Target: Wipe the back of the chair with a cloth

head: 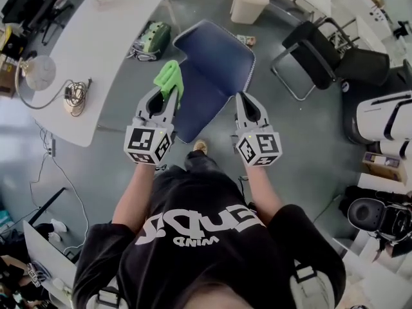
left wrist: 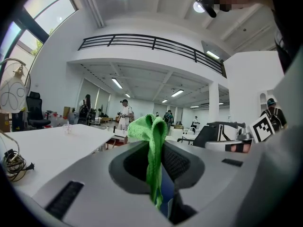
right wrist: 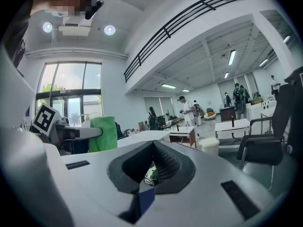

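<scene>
Grey floor (head: 309,147) of an open office, with a curved white worktop (head: 109,44) off to the left tool's outer side. The blue chair (head: 212,63) stands ahead of the person, between the two tools, its back being the part nearest them.

Left tool (head: 167,96): jaws clamped on a green cloth (head: 168,77). The cloth bunches above the jaw tips and hangs down between them (left wrist: 152,145), at the chair back's left edge.

Right tool (head: 242,99): jaws brought together at their tips (right wrist: 154,144), alongside the chair back's right edge. Blue chair fabric shows through the gap behind the tips, and whether the tool touches the chair cannot be told.

Beyond the left tool, a green bag (head: 151,40) lies on the floor just beside the chair. Beyond the right tool stand a pale bin (head: 248,4) and a black chair (head: 322,50).
</scene>
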{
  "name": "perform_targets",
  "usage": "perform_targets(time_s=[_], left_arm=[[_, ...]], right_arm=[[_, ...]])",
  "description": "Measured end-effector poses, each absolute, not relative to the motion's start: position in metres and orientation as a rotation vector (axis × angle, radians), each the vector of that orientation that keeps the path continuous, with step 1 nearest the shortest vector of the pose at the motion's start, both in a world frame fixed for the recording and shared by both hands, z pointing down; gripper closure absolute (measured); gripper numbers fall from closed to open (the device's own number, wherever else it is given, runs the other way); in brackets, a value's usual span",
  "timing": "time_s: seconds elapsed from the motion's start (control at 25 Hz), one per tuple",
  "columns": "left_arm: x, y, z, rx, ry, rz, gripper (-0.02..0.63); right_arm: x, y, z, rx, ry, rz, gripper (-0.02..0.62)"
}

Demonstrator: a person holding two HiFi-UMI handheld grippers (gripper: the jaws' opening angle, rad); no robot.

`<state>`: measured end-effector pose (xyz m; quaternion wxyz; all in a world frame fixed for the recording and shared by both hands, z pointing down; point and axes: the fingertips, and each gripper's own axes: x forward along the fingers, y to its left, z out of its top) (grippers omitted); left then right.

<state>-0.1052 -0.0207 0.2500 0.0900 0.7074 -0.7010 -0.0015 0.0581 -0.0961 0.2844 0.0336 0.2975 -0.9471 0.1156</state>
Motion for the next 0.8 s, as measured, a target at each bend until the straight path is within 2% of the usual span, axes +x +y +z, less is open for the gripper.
perform_targets(time_s=[0.8], left_arm=[[-0.179,-0.104,0.294,2.278,-1.815,0.074,0.545]], right_arm=[[-0.003,-0.138,0.305,1.337,-2.778,0.41,0.612]])
